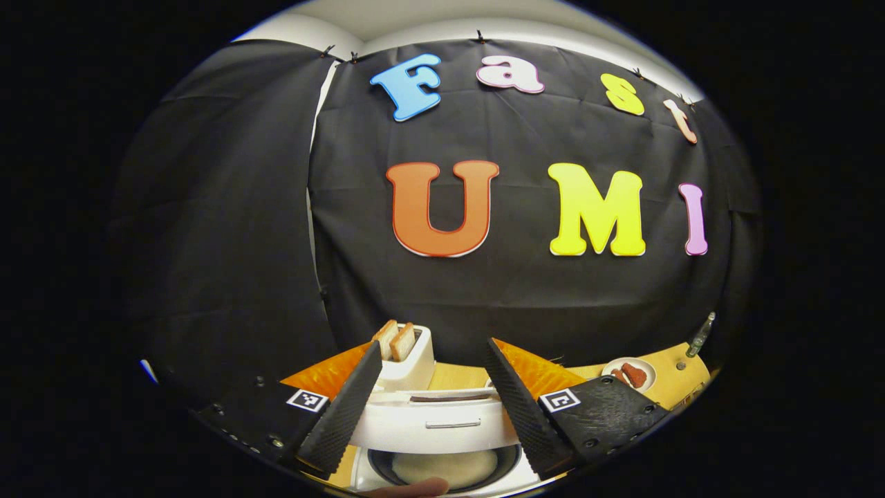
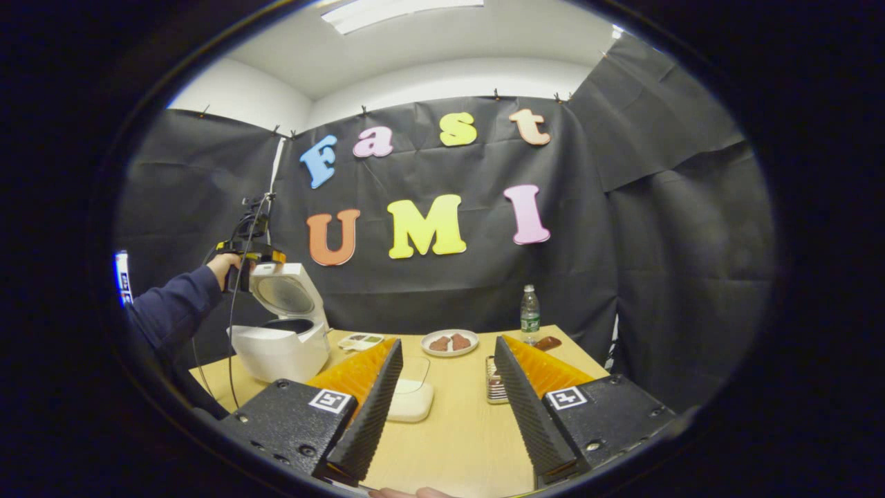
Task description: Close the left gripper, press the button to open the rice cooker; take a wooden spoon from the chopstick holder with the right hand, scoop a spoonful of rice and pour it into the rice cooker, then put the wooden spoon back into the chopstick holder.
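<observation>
Both grippers' fingers (image 1: 346, 408) (image 2: 370, 408) spread wide; rice cooker (image 2: 280, 342) lid up, no writing legible.

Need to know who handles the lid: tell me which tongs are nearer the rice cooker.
Left. The left tongs hang right above the open rice cooker, looking into its pot. The right tongs hover over the table, well off to the cooker's side.

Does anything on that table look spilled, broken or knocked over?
Nothing stands out. The rice cooker stands upright with its lid raised, the water bottle is upright, and the plate sits flat on the table. No spill shows.
</observation>
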The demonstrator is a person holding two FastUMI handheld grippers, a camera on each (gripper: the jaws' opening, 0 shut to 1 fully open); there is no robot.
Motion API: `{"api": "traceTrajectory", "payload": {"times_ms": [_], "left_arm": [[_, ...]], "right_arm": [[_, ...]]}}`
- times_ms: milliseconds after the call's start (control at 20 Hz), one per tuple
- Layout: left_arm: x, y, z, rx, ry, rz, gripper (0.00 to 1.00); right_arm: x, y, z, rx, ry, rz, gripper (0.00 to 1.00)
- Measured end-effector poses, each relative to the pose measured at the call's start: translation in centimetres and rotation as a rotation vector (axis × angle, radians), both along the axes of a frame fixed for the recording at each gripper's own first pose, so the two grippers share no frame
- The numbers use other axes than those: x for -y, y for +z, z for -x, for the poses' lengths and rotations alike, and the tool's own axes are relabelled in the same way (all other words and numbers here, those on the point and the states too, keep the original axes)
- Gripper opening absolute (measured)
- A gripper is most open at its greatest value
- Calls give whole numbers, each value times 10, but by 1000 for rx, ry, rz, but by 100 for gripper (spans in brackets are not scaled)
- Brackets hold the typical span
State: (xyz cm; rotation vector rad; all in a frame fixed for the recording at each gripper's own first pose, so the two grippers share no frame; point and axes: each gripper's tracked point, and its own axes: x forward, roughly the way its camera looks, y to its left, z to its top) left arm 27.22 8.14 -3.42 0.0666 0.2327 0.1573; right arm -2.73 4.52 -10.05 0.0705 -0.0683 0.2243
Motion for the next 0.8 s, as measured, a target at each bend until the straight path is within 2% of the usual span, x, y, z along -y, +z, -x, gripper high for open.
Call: {"api": "traceTrajectory", "payload": {"times_ms": [250,450,600,800], "left_arm": [[8,-47,34,-70,-15,12,95],[16,-88,56,-184,-45,12,94],[16,-111,68,-290,-22,23,96],[20,-130,98,-376,-34,18,97]], "right_arm": [[7,-8,33,0,19,-16,88],[13,-7,57,0,11,-22,88],[19,0,75,10,-13,-6,87],[17,7,95,41,-35,25,87]]}}
